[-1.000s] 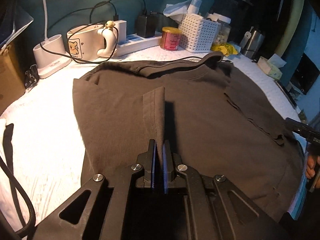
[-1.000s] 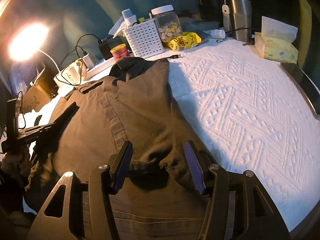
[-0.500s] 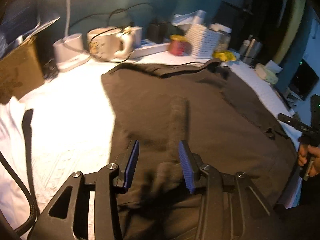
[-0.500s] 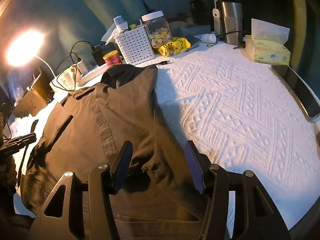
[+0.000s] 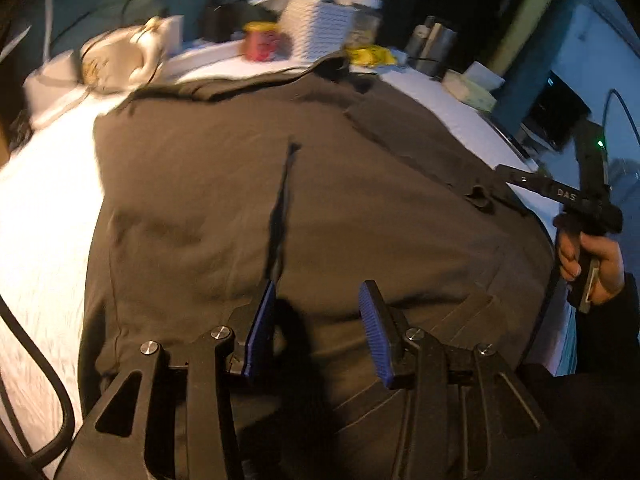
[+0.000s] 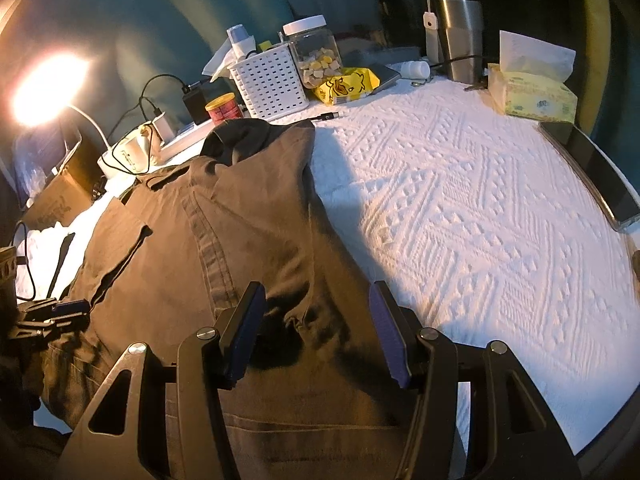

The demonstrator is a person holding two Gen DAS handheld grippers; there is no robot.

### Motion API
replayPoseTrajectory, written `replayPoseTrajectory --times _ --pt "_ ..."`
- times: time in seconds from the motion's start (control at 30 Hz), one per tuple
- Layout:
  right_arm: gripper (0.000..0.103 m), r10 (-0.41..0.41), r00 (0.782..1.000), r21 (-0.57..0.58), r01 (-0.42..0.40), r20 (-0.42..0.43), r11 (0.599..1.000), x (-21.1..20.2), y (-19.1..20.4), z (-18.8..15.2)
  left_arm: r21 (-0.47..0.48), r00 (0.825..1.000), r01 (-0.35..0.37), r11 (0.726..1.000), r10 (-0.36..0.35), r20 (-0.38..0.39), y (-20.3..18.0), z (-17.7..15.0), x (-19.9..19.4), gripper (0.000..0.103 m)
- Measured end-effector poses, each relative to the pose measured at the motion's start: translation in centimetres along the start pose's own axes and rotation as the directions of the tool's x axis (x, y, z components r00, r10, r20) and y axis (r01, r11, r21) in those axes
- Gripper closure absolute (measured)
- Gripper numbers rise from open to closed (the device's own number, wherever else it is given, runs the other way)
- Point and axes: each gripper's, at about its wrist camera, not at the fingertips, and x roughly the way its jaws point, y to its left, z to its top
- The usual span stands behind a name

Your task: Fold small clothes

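Jaws of both the left gripper (image 5: 316,328) and right gripper (image 6: 316,332) stand parted, holding nothing, above the dark brown cotton T-shirt (image 6: 240,240) on the white textured cloth (image 6: 480,220).

Left gripper (image 5: 316,328) jaws just parted, empty; right gripper (image 6: 316,332) jaws apart

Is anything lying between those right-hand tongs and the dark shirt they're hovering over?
Nothing visible. The right tongs stand open right above the dark shirt, with only bare cloth between the pads. The clutter sits along the table's far edge.
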Motion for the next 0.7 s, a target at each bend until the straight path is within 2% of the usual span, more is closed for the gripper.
replayPoseTrajectory --times 0.13,0.2,0.27,0.37,0.47,0.63,0.7 --pt "0.045 -0.004 1.000 0.003 0.004 -0.001 1.000 0.0 -0.3 0.0 -0.016 0.996 -0.048 0.999 0.049 0.070 0.5 2.0 -0.6 0.060" --pt "0.045 -0.006 1.000 0.010 0.006 0.000 1.000 -0.1 -0.6 0.1 -0.032 0.993 -0.078 0.996 0.081 0.084 1.2 2.8 -0.3 0.052" --pt "0.045 -0.011 1.000 0.014 0.011 0.001 1.000 -0.1 -0.8 0.1 -0.041 0.992 -0.089 0.995 0.093 0.091 2.0 3.1 0.2 0.050" --pt "0.045 -0.014 1.000 0.013 0.014 0.002 1.000 -0.3 -1.0 0.2 -0.046 0.994 -0.081 0.996 0.084 0.074 2.4 3.4 1.6 0.050" --pt "0.045 -0.018 1.000 0.012 0.018 0.000 1.000 -0.4 -1.0 0.1 -0.026 0.998 -0.056 0.998 0.057 0.022 1.8 3.3 3.1 0.050" --pt "0.046 -0.028 1.000 0.011 0.028 0.008 1.000 -1.0 -0.9 0.0 -0.003 0.998 -0.042 0.999 0.042 0.040 0.6 2.8 2.1 0.050" --pt "0.045 -0.033 0.999 0.008 0.033 0.011 0.999 -1.3 -0.9 -0.1 -0.006 0.996 -0.063 0.998 0.064 0.064 0.3 2.6 1.1 0.050"
